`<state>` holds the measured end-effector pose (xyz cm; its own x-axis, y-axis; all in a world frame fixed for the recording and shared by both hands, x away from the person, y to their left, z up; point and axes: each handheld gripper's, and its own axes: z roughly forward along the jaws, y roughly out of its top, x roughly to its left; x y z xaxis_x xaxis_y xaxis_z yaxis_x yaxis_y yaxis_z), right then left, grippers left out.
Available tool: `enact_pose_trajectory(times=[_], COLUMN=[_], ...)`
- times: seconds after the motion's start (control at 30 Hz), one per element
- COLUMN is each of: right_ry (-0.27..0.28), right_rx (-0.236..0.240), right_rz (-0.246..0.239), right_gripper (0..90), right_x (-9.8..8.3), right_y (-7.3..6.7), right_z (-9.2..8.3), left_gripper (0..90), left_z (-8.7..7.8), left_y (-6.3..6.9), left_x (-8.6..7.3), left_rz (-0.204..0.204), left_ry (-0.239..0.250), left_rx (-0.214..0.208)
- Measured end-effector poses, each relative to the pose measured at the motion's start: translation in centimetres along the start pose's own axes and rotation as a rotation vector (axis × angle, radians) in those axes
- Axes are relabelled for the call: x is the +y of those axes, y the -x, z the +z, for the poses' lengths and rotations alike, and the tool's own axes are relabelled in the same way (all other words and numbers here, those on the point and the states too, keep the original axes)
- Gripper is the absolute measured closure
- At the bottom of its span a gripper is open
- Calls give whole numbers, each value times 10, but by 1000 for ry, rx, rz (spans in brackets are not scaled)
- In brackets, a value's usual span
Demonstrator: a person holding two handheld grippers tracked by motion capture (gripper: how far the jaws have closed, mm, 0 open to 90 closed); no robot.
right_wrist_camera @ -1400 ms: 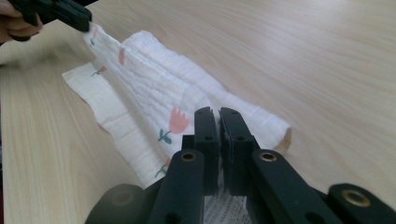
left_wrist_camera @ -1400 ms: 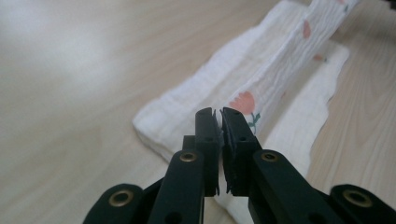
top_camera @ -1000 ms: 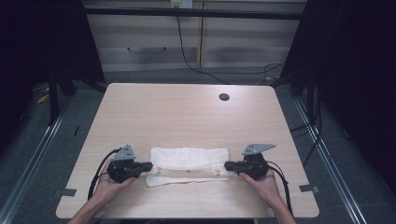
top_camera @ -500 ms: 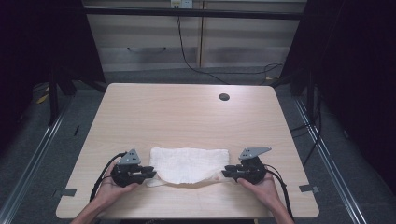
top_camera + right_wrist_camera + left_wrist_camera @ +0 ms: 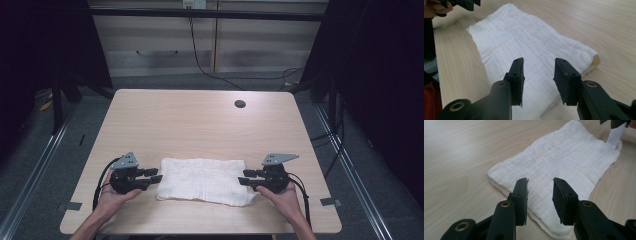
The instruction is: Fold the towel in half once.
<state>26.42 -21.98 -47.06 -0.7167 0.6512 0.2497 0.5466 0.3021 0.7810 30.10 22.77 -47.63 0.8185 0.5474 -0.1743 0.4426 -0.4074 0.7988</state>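
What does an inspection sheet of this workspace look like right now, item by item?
Surface: light wooden table, dark round hole near the far edge.
Job's things: folded white cloth lying flat near the front edge.
Clutter: nothing seen.
Grippers: left claw and right claw at the cloth's ends, jaws just opened, nothing gripped.
Cables: black cable trails from the left claw; black cables on the floor behind.
Surroundings: grey cabinet, dark curtains.
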Motion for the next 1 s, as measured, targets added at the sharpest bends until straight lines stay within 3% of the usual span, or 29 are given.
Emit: enact_pose_trajectory(times=[0.17,0.4,0.67,0.83,0.9,1.0], right_ry=[5,5,-29,-72,-73,-76], right_rx=[-35,-88,-105,-126,-120,-99], right_rz=[-2,-1,37,32,38,35], right_gripper=[614,676,617,601,611,660], right_x=[6,28,29,24,23,21], right_y=[4,25,46,52,54,55], right_z=[1,5,30,43,45,46], left_gripper=[675,710,716,716,716,716], left_z=[13,33,53,55,55,54], left_y=[-2,-11,-18,-18,-17,-17], left_x=[6,28,14,12,11,10], left_rz=[9,19,-10,3,29,31], left_ry=[-33,-51,-117,-121,-128,-124], left_rx=[21,50,63,60,64,66])
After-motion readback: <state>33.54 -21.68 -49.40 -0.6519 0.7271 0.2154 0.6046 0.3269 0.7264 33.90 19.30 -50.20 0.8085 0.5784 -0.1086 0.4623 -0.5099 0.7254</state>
